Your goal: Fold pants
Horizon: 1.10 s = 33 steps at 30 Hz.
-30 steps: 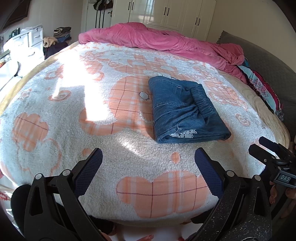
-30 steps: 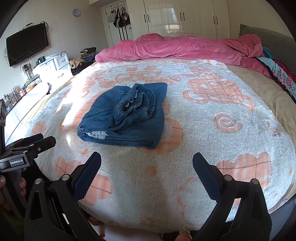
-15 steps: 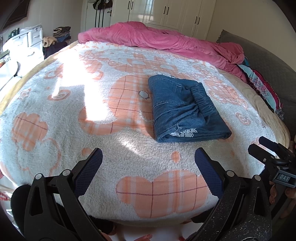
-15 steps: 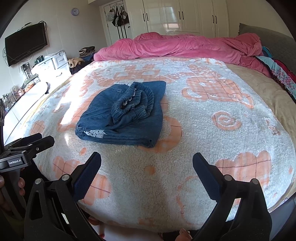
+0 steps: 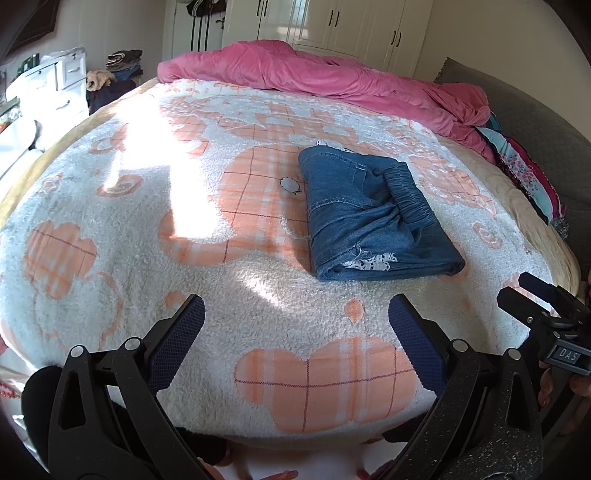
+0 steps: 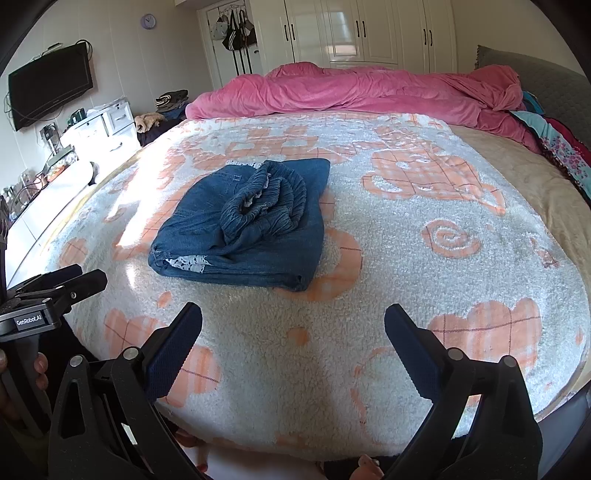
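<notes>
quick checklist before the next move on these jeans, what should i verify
1. Left gripper open, holding nothing: ok.
2. Right gripper open, holding nothing: ok.
3. Folded jeans lie on the blanket, away from both grippers: ok.
4. Fold compact, edges roughly square: ok.
5. Top flat: not ok, elastic waistband bunched on top.
6. White lining tucked in: not ok, shows at the near edge.

My view covers a bed point(image 6: 461, 206) under a white fleece blanket point(image 5: 147, 229) with orange plaid shapes. A pink duvet point(image 6: 351, 92) lies bunched along its far edge. White wardrobe doors point(image 6: 351, 29) line the back wall. A black television point(image 6: 50, 88) hangs left, above white drawers point(image 6: 110, 125). Sunlight falls across the blanket's left part.
</notes>
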Each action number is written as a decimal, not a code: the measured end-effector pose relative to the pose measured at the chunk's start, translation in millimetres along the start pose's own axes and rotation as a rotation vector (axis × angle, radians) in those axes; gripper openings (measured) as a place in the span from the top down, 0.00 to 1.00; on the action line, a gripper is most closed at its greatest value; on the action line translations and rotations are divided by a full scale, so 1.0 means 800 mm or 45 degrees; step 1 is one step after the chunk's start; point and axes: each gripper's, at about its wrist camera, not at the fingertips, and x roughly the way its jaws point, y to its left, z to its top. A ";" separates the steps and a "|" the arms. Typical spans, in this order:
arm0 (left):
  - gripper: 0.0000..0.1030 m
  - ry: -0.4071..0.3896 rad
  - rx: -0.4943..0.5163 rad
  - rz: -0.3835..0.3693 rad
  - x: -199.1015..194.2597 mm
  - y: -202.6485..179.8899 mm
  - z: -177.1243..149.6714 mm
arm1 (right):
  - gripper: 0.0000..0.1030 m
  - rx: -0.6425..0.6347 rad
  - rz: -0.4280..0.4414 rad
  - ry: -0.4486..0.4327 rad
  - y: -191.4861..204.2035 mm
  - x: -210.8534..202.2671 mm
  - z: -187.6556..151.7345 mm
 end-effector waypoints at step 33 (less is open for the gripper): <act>0.09 0.096 -0.284 0.518 0.119 0.231 0.132 | 0.04 0.309 -0.581 0.046 -0.286 0.068 0.077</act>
